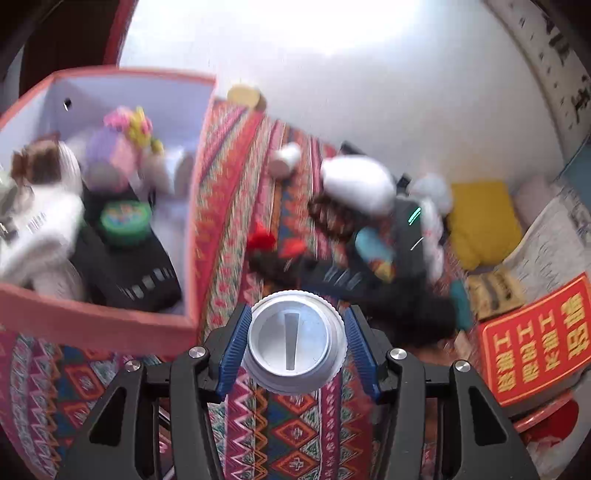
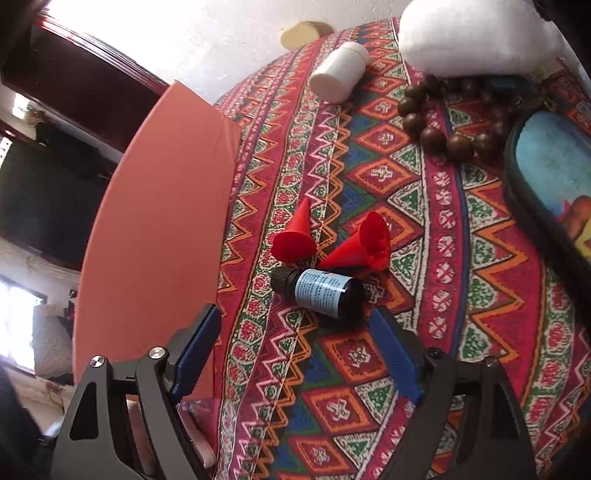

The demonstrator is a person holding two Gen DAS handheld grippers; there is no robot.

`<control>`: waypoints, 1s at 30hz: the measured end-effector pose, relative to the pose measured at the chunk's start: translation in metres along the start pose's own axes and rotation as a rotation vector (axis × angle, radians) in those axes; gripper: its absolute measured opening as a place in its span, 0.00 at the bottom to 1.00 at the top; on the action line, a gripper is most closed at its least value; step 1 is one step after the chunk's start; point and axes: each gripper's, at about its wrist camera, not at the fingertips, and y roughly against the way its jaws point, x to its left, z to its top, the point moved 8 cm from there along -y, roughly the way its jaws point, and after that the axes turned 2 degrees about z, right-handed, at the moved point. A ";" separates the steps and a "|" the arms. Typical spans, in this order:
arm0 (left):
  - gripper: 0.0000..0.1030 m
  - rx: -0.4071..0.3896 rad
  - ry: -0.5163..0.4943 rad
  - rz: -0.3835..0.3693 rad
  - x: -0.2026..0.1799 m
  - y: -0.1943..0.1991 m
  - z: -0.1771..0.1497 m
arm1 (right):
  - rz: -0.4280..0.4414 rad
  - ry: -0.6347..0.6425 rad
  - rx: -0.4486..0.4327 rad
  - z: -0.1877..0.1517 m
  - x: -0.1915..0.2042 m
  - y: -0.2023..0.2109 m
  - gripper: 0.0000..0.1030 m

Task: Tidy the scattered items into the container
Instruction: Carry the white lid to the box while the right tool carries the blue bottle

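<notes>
My left gripper [image 1: 295, 341] is shut on a white round ridged cap [image 1: 295, 341] with a slot, held above the patterned cloth just right of the pink box [image 1: 110, 321]. The box holds several items, among them a green tin [image 1: 125, 219] and a black device [image 1: 125, 269]. My right gripper [image 2: 295, 354] is open and empty, just short of a small dark bottle with a blue label [image 2: 319, 291] lying on the cloth. Two red cones [image 2: 295, 236] lie beyond the bottle. The pink box wall [image 2: 155, 229] stands to the left.
On the cloth lie a white pill bottle [image 2: 340, 72], a brown bead bracelet [image 2: 443, 125], a white pouch [image 2: 476, 40] and a dark-framed blue case [image 2: 554, 177]. A yellow round object [image 2: 301, 33] sits at the far edge. Red signs [image 1: 535, 339] lie beyond the table.
</notes>
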 end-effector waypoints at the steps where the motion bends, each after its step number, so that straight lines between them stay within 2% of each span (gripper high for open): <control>1: 0.49 -0.029 -0.002 -0.006 0.002 0.009 0.012 | -0.013 -0.008 -0.007 0.000 -0.001 -0.003 0.81; 5: 0.49 -0.205 0.020 0.059 0.029 0.049 0.071 | -0.092 -0.023 -0.055 0.001 0.001 -0.008 0.82; 8: 0.49 -0.277 0.075 0.098 0.060 0.066 0.093 | -0.191 -0.003 -0.069 0.000 0.004 -0.014 0.82; 9: 0.49 -0.286 0.094 0.113 0.071 0.068 0.096 | -0.232 0.013 -0.072 -0.001 0.005 -0.015 0.76; 10: 0.49 -0.286 0.116 0.122 0.081 0.068 0.096 | -0.279 0.029 -0.086 -0.002 0.005 -0.013 0.60; 11: 0.49 -0.279 0.135 0.125 0.091 0.066 0.096 | -0.287 0.043 -0.092 -0.004 0.005 -0.012 0.60; 16: 0.49 -0.262 0.154 0.219 0.129 0.055 0.093 | -0.188 -0.044 -0.119 -0.017 -0.002 0.019 0.60; 20: 0.49 -0.254 0.184 0.271 0.155 0.051 0.087 | -0.082 -0.067 -0.208 -0.019 0.018 0.067 0.60; 23: 0.49 -0.252 0.220 0.303 0.175 0.054 0.084 | 0.031 -0.005 -0.283 -0.015 0.067 0.100 0.60; 25: 0.49 -0.265 0.238 0.319 0.187 0.059 0.084 | 0.063 0.093 -0.317 -0.009 0.112 0.116 0.60; 28: 0.49 -0.281 0.238 0.336 0.196 0.065 0.084 | 0.093 0.204 -0.321 0.000 0.179 0.105 0.60; 30: 0.51 -0.281 0.231 0.319 0.199 0.068 0.084 | 0.101 0.249 -0.308 0.002 0.214 0.093 0.60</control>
